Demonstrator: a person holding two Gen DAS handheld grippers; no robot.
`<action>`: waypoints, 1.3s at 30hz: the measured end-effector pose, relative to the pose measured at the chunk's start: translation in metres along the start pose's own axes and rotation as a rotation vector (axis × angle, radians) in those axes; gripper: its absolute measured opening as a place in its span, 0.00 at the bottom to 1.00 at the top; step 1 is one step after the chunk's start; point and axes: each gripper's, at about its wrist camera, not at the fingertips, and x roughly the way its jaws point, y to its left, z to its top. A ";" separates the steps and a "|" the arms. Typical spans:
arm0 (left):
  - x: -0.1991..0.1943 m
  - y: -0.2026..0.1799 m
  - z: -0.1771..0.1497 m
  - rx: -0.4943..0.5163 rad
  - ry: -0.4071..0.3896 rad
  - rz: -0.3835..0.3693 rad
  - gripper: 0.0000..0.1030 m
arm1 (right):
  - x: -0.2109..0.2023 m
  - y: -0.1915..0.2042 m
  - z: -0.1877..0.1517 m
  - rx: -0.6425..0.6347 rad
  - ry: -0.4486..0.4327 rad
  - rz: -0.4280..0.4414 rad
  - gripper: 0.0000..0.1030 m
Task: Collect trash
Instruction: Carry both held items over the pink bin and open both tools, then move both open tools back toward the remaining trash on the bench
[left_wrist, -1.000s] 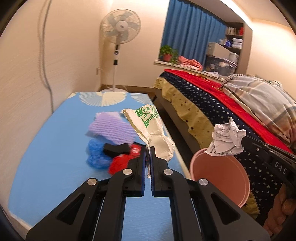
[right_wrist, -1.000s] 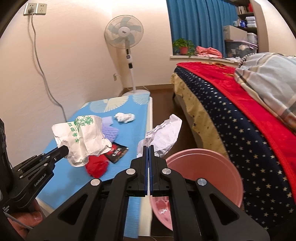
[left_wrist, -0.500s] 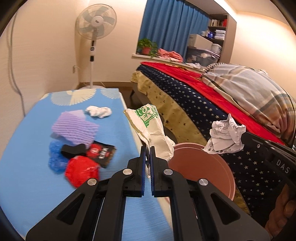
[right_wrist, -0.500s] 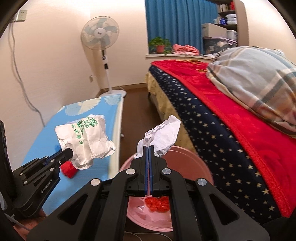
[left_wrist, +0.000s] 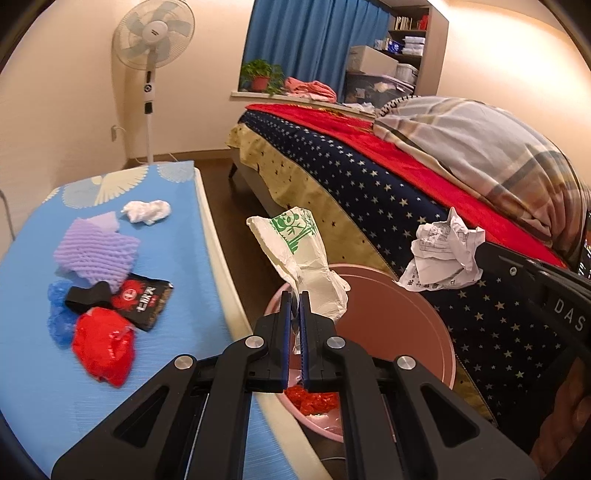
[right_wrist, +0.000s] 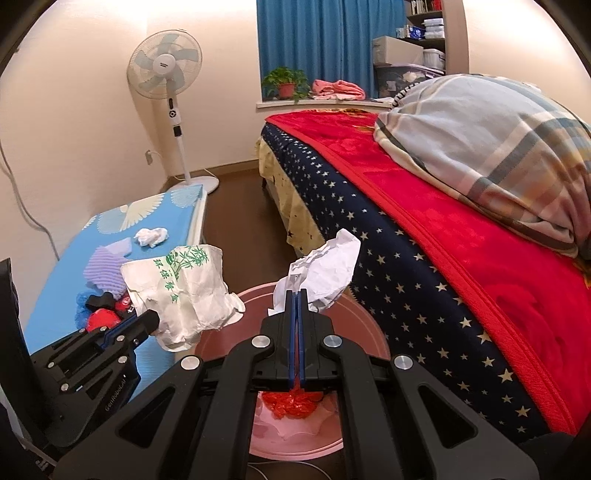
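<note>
My left gripper (left_wrist: 294, 295) is shut on a white paper bag with green print (left_wrist: 299, 254) and holds it over the near rim of the pink bin (left_wrist: 406, 314). My right gripper (right_wrist: 296, 293) is shut on a crumpled white paper (right_wrist: 325, 269) and holds it above the same bin (right_wrist: 369, 332). The bag also shows in the right wrist view (right_wrist: 181, 291), the crumpled paper in the left wrist view (left_wrist: 443, 254). Red trash (right_wrist: 295, 402) lies in the bin. More trash lies on the blue table (left_wrist: 29, 376): a red wad (left_wrist: 103, 343), a black wrapper (left_wrist: 144, 299), purple foam netting (left_wrist: 96, 251), a white tissue (left_wrist: 147, 211).
The bed (right_wrist: 424, 221) with a starry cover, red blanket and plaid pillow (right_wrist: 491, 140) stands right of the bin. A standing fan (left_wrist: 151, 51) is at the far wall. Brown floor (left_wrist: 236, 206) runs between table and bed.
Both grippers have moved right from over the table to above the pink bin, each still holding its trash. The red trash inside the bin has come into view.
</note>
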 end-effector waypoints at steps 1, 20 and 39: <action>0.002 -0.001 0.000 0.001 0.004 -0.003 0.04 | 0.001 -0.001 0.000 0.003 0.002 -0.002 0.01; 0.011 -0.008 -0.002 -0.011 0.019 -0.040 0.05 | 0.003 -0.004 0.000 0.028 0.008 -0.028 0.04; -0.012 0.033 -0.003 -0.087 -0.014 0.026 0.24 | -0.004 0.019 -0.002 0.005 -0.056 0.039 0.33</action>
